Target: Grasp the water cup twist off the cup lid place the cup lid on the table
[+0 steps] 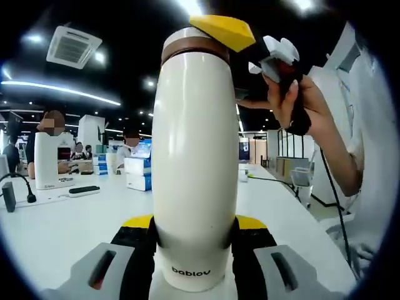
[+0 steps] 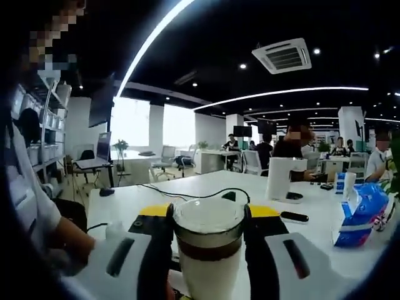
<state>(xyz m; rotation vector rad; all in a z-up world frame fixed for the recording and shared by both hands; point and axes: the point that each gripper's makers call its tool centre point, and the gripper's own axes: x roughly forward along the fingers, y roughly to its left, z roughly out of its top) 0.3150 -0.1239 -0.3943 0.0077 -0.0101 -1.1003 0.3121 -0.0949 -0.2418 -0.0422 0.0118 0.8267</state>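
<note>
Your left gripper (image 1: 195, 250) clamps the lower body of the upright cup (image 1: 195, 162) over the white table (image 1: 56, 231). Your right gripper (image 2: 208, 234) closes on the lid (image 2: 208, 228) at the brown band. The glossy shell looks slippery and rigid, so squeeze firmly and twist from the band.

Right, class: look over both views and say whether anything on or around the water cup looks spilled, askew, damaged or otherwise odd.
Nothing stands out. The water cup stands upright between the left gripper fingers, its lid sits level on top between the right gripper fingers, and the white table shows no spill.
</note>
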